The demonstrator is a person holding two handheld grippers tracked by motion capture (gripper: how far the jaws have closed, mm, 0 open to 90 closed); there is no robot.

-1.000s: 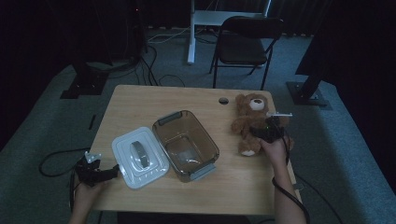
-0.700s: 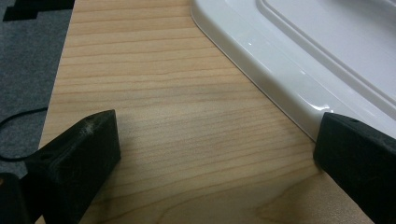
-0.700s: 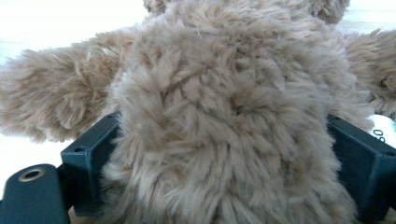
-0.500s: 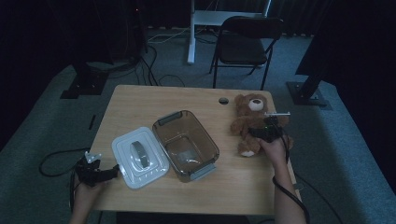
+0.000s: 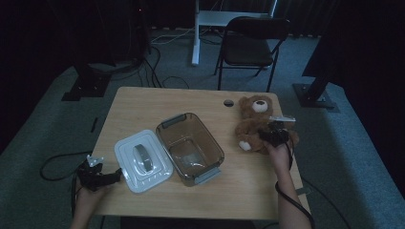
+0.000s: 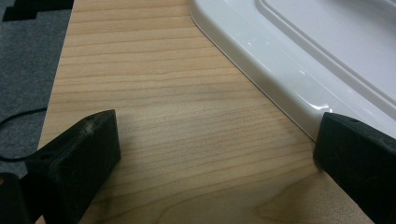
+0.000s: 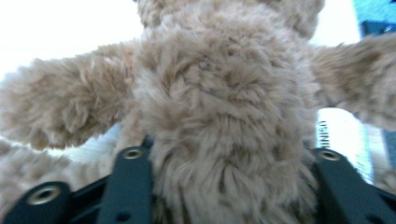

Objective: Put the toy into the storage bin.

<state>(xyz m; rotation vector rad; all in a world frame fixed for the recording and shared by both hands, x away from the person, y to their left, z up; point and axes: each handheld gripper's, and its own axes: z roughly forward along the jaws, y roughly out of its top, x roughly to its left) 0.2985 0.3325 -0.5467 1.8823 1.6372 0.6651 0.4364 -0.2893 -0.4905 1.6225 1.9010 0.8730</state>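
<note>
A brown teddy bear (image 5: 255, 121) lies on its back at the right side of the wooden table (image 5: 157, 102). My right gripper (image 5: 268, 135) sits low on its belly. In the right gripper view the bear's furry torso (image 7: 224, 93) stands between the two black fingers (image 7: 128, 182), which are spread wide on either side of it. A clear plastic container (image 5: 191, 145) stands mid-table, and its white lid (image 5: 143, 160) lies flat to its left. My left gripper (image 5: 112, 175) rests open on the table by the lid's near-left corner (image 6: 303, 51), with bare wood (image 6: 163, 93) between its jaws.
A small round cable hole (image 5: 229, 102) sits in the table just left of the bear's head. A black folding chair (image 5: 250, 40) stands beyond the far edge. Cables trail on the grey carpet at the left (image 5: 52, 164).
My right gripper has edged slightly left and lower onto the bear's body. The left gripper, lid and container have not moved.
</note>
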